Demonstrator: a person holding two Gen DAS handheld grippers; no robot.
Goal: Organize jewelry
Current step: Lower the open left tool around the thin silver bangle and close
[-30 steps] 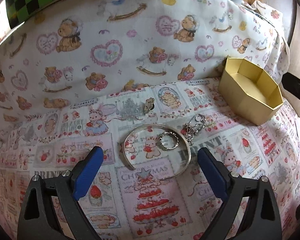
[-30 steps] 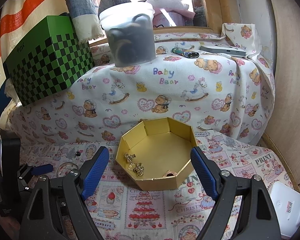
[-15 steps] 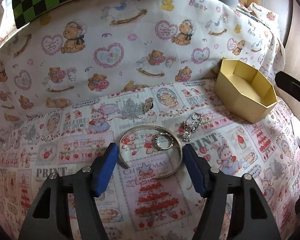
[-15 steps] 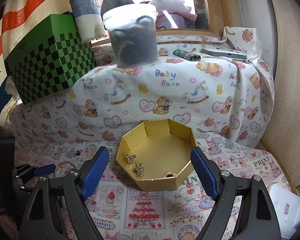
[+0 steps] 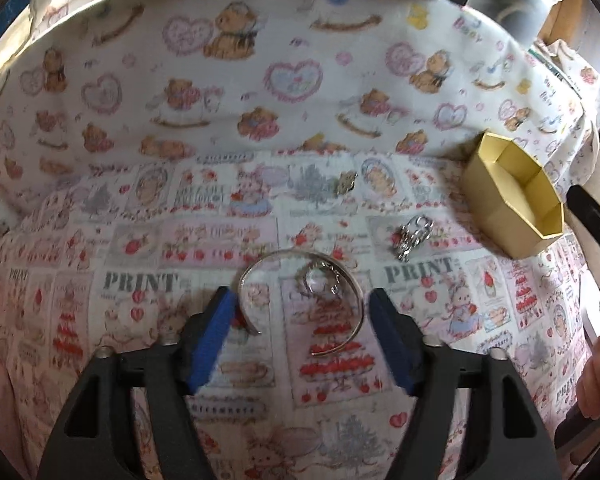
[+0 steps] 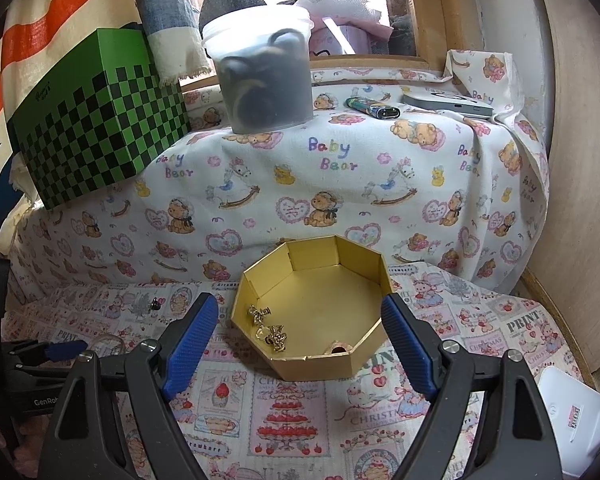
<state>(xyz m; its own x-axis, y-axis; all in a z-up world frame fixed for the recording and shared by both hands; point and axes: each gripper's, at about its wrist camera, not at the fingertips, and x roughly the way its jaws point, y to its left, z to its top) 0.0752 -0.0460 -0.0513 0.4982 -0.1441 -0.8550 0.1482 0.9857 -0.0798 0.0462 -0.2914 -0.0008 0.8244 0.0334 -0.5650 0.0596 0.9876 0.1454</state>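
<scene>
The left tongs point(image 5: 300, 312) hang over the printed cloth point(image 5: 140, 240) with the silver bangle point(image 5: 300, 300) between their blue pads; the jaws have just been opening and the pads do not press on the bangle, which lies flat on the cloth; a small ring point(image 5: 320, 280) lies inside the bangle's curve, a silver chain piece point(image 5: 412, 236) lies near it toward the gold box point(image 5: 512, 196), and a small earring point(image 5: 346, 182) lies farther back; the right tongs point(image 6: 300, 328) stand wide and empty, framing the octagonal gold box point(image 6: 312, 308), which sits on the cloth and holds gold earrings point(image 6: 268, 328) and a small gold ring point(image 6: 337, 348) near its front wall.
</scene>
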